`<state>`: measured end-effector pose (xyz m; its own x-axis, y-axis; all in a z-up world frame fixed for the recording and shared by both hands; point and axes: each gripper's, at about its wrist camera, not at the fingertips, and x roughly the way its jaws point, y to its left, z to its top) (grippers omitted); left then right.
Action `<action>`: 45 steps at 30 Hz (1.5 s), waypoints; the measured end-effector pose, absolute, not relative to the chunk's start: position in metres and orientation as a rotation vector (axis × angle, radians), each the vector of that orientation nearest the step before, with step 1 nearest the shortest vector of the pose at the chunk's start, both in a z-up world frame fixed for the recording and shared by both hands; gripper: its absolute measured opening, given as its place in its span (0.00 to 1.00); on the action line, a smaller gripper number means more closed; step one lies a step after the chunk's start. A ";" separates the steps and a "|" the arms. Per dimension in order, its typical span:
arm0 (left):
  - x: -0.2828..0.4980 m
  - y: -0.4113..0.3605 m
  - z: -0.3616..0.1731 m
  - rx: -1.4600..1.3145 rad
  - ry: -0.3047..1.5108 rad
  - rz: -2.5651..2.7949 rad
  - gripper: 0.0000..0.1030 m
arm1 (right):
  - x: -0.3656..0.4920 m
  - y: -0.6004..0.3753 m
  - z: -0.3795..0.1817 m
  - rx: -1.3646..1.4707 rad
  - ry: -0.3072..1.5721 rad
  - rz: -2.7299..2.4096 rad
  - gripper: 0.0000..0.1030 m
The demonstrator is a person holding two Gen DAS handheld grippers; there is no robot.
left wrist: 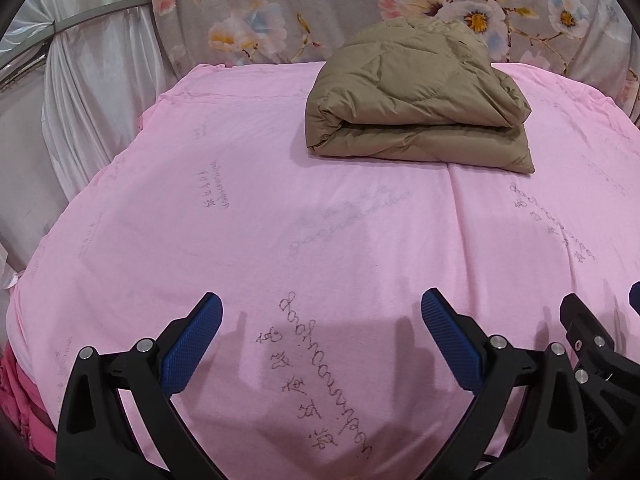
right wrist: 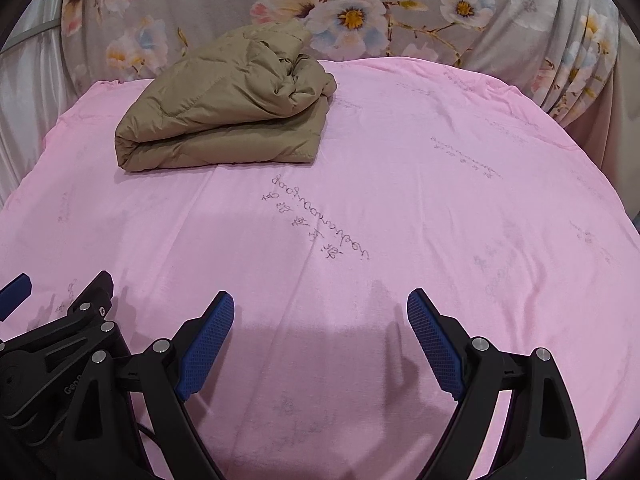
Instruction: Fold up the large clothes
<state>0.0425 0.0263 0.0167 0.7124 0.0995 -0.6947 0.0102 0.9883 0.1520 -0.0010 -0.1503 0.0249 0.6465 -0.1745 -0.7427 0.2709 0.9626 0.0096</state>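
Observation:
A tan quilted puffer jacket lies folded into a thick bundle at the far side of the pink sheet. It also shows in the right wrist view, far left. My left gripper is open and empty, low over the near part of the sheet, well short of the jacket. My right gripper is open and empty, side by side with the left one over the near edge. Each gripper's black frame shows at the edge of the other's view.
The pink sheet bears faint printed script. A floral curtain hangs behind the surface. White drapes and a metal rail stand at the left. A darker pink cloth hangs off the near left edge.

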 end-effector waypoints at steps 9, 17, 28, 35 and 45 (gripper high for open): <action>0.042 0.027 0.017 0.143 0.780 0.057 0.94 | 0.003 -0.151 0.020 0.137 0.861 -0.241 0.84; 0.041 0.027 0.017 0.142 0.776 0.062 0.94 | 0.002 -0.147 0.022 0.130 0.848 -0.239 0.84; 0.040 0.030 0.018 0.135 0.767 0.076 0.94 | 0.001 -0.145 0.024 0.120 0.841 -0.231 0.84; 0.040 0.030 0.018 0.135 0.768 0.076 0.94 | 0.001 -0.145 0.024 0.120 0.841 -0.231 0.84; 0.040 0.031 0.018 0.135 0.767 0.076 0.94 | 0.001 -0.144 0.024 0.119 0.839 -0.232 0.84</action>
<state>0.0400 0.0308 0.0184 0.7182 0.1174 -0.6859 -0.0191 0.9886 0.1492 0.0010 -0.1445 0.0241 0.6446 -0.1562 -0.7484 0.2499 0.9682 0.0131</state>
